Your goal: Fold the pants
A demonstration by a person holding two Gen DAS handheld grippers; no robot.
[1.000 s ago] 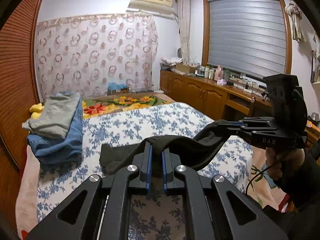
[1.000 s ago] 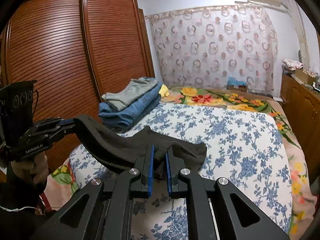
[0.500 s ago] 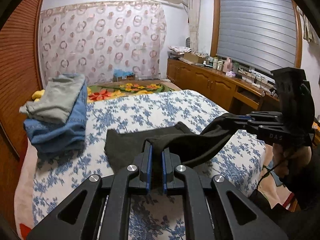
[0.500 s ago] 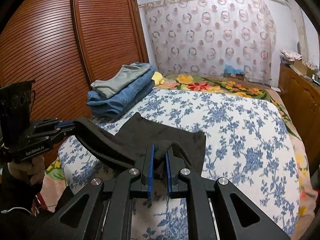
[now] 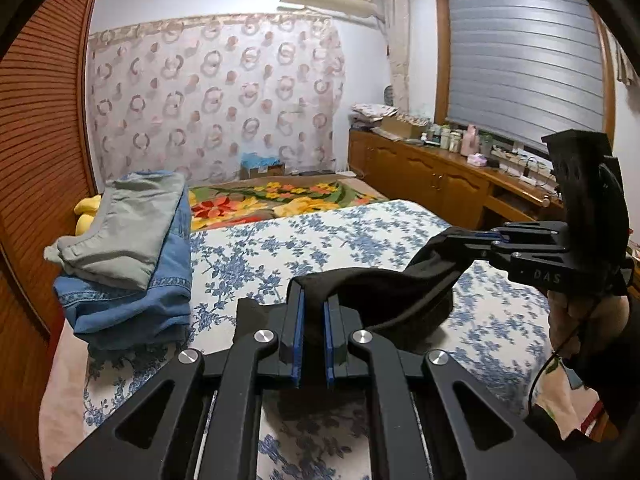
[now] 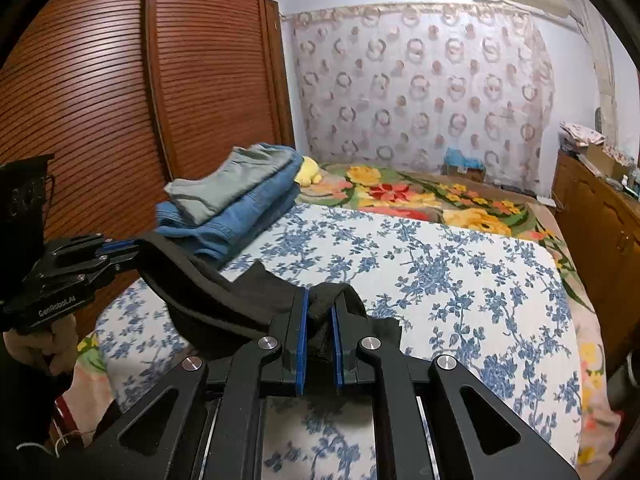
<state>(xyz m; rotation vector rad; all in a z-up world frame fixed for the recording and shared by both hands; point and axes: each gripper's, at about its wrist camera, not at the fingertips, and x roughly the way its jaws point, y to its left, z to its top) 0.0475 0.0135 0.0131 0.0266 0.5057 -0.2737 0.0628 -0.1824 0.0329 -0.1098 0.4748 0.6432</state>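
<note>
We note the black pants [image 5: 384, 300] no longer spread flat ahead of the left gripper [image 5: 312, 316]; they now hang bunched between both grippers.

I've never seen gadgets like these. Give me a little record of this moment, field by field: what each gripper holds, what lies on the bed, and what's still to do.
left gripper: shut on the black pants
right gripper: shut on the black pants, at another spot along the same edge
black pants: stretched between the two grippers, sagging over the bed
pile: grey pants on top of blue jeans, folded, at the bed's wardrobe side
bed cover: blue flower print
still to do: black pants not yet folded
</note>
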